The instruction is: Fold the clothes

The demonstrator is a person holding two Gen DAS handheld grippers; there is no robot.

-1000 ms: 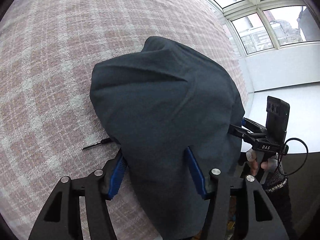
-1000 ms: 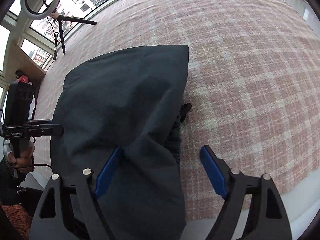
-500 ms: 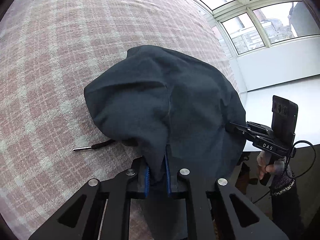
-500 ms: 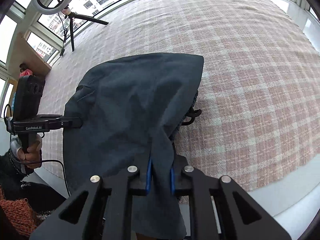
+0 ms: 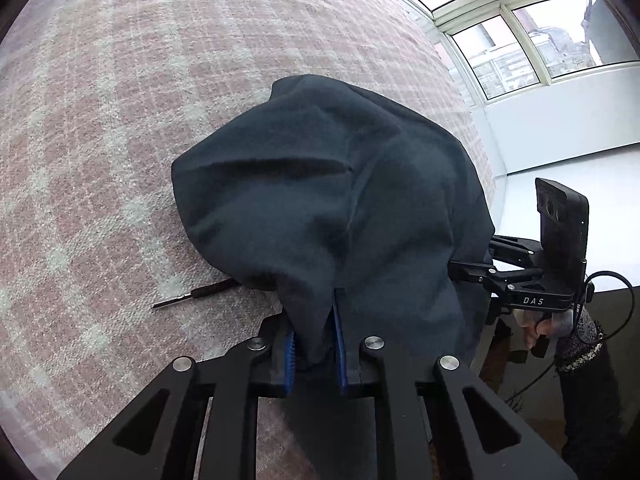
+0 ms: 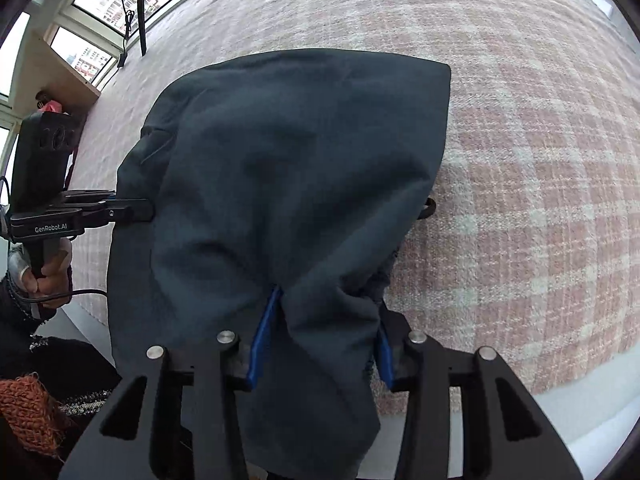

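Observation:
A dark navy garment lies bunched on a pink plaid cloth, its near edge hanging over the front edge. My left gripper is shut on a pinch of the garment's near edge. In the right wrist view the garment drapes between my right gripper's blue fingers, which stand partly apart with a thick fold of fabric between them. A black drawstring with a metal tip pokes out from under the garment.
The plaid cloth covers a wide surface, with its front edge close to both grippers. Windows and a white wall are at the right. A tripod and a wooden shelf stand at the far left.
My left gripper stays shut on the garment edge. My right gripper's fingers, nearly shut on the fabric half a second ago, now stand wider with more fabric between them. The garment has lifted and bunched.

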